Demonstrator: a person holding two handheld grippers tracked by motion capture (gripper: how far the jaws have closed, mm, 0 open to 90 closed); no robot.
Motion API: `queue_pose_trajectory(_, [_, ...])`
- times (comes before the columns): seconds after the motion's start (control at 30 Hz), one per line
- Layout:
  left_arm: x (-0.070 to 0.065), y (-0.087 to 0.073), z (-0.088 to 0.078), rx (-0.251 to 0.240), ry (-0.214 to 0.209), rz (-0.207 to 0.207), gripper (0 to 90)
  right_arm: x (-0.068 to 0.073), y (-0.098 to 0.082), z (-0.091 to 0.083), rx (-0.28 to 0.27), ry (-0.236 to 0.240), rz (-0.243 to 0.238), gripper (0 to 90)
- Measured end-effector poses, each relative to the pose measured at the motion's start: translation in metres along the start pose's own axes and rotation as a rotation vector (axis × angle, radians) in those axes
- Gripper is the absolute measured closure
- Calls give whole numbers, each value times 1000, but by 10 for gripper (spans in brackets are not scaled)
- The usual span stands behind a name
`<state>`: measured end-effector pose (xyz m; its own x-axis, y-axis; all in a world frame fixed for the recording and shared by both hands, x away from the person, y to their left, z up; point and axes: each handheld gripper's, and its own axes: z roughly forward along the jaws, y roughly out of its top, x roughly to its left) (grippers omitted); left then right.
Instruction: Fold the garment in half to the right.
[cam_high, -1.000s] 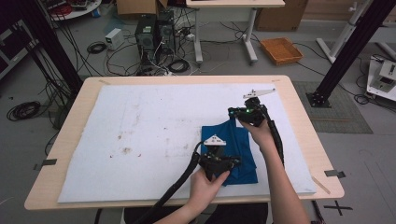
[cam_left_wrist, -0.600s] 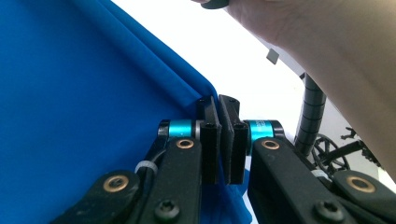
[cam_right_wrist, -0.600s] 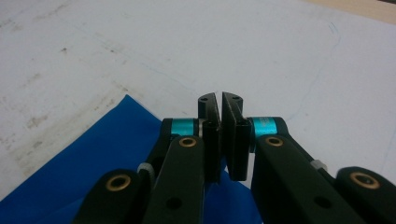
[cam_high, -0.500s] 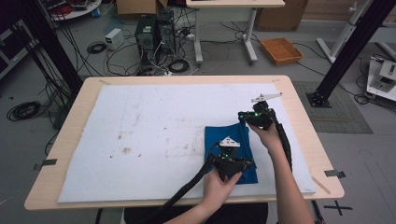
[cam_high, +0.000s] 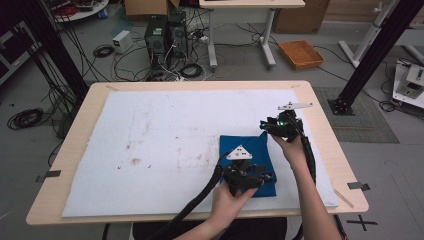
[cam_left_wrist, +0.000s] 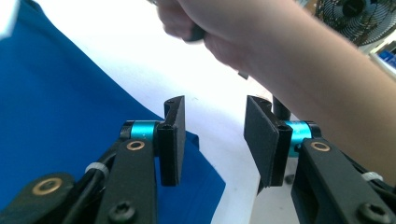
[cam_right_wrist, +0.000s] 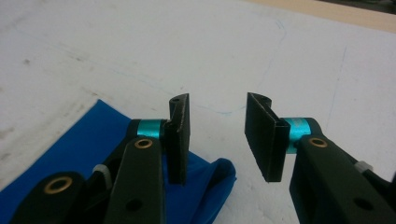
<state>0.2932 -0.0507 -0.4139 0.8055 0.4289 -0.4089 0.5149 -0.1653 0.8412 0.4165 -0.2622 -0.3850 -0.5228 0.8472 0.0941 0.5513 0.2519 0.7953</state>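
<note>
On the near right part of the surface, a folded blue cloth lies flat on the white mat. The left tool hovers at the cloth's near right corner, and its jaws have just been opening; they stand partly apart with nothing between them, the cloth's edge just beside the left pad. The right tool sits at the far right corner, its jaws likewise just opened and empty, a small bunched fold of cloth below them (that lump looks like the spot where it was let go).

The work in hand appears to be folding the cloth, with a fold just released. To do it well, I would lift both tools straight up and clear before moving sideways, so no pad drags the top layer askew. Then check that the right-hand edges line up, press the bunched corner flat, and take the next grip low at an edge, catching all layers together.
</note>
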Motion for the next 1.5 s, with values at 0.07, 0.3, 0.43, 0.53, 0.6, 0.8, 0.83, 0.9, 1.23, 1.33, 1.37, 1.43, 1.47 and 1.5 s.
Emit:
queue_pose_trajectory(0.07, [3,2,-14,-13,18,18,568,-1,-7,-4,8,-11,24,634])
queue_pose_trajectory(0.3, [24,3,-58,-16,80,19,567,-3,-29,5,26,-3,94,656])
queue_pose_trajectory(0.43, [40,-4,-82,-5,125,1,567,0,-32,16,33,-34,62,829])
queue_pose_trajectory(0.53, [47,-9,-93,2,141,-6,567,-2,-34,17,16,-57,60,900])
queue_pose_trajectory(0.6, [49,-11,-98,11,152,-4,568,-5,-36,16,8,-72,74,900])
queue_pose_trajectory(0.8, [54,-14,-110,7,167,0,568,-15,-45,13,4,-101,120,896])
queue_pose_trajectory(0.83, [54,-14,-110,7,167,0,568,-16,-45,12,1,-105,123,851])
queue_pose_trajectory(0.9, [56,-14,-117,-6,180,0,568,-17,-46,9,-6,-117,137,798])
queue_pose_trajectory(1.23, [72,-16,-160,-53,258,12,559,13,-83,-59,-84,-17,156,651])
queue_pose_trajectory(1.33, [76,-19,-170,-63,273,5,556,32,-111,-81,-73,38,163,652])
queue_pose_trajectory(1.37, [79,-23,-179,-66,288,-2,556,39,-120,-86,-62,56,162,653])
queue_pose_trajectory(1.43, [82,-28,-187,-68,296,-10,555,50,-135,-94,-48,77,166,653])
queue_pose_trajectory(1.47, [83,-30,-190,-69,301,-16,556,54,-141,-96,-43,89,174,653])
queue_pose_trajectory(1.5, [85,-32,-193,-71,302,-21,555,58,-146,-97,-41,93,179,653])
